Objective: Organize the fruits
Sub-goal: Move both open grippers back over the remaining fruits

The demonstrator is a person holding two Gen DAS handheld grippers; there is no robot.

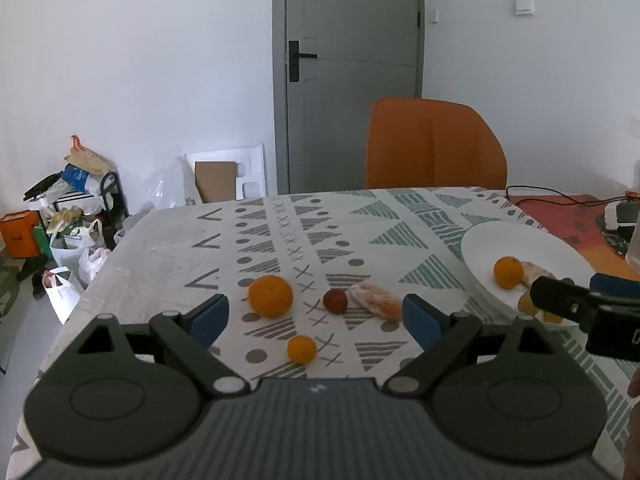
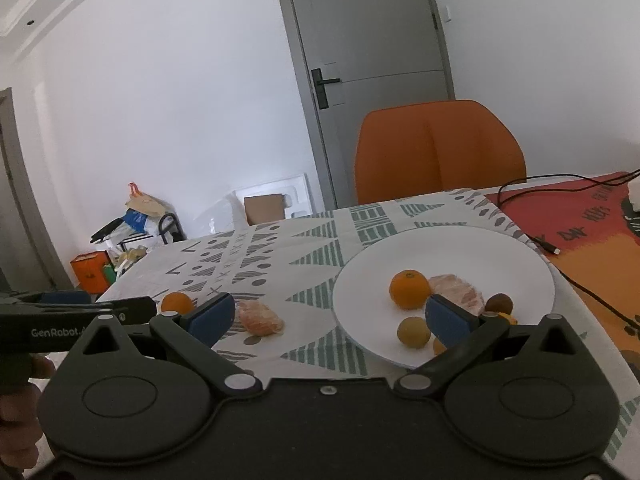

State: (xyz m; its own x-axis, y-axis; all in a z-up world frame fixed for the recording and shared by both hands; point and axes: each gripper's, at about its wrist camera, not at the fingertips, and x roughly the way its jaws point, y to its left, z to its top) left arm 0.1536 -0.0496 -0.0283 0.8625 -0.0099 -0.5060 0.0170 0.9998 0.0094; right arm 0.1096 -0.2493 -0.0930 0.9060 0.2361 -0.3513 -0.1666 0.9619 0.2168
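- Fruits lie split between the patterned tablecloth (image 1: 360, 216) and the white plate (image 2: 460, 248) at its right side, which already holds an orange (image 2: 409, 289), a peeled citrus piece (image 2: 456, 294), a yellowish round fruit (image 2: 414, 332) and a dark one (image 2: 500, 303).
- Left gripper (image 1: 316, 318) hangs above the cloth, jaws spread wide and empty; right gripper (image 2: 330, 318) likewise gapes, holding nothing, one pad over the plate.
- Large orange (image 1: 271, 295) sits loose on the cloth: round, so an off-centre pinch would likely roll it toward the table edge.
- Peeled segment cluster (image 1: 376, 300) looks soft; a hard squeeze could crush it.
- Small orange (image 1: 302, 349) and red fruit (image 1: 335, 301) lie close to others; wide jaws may nudge neighbours away.
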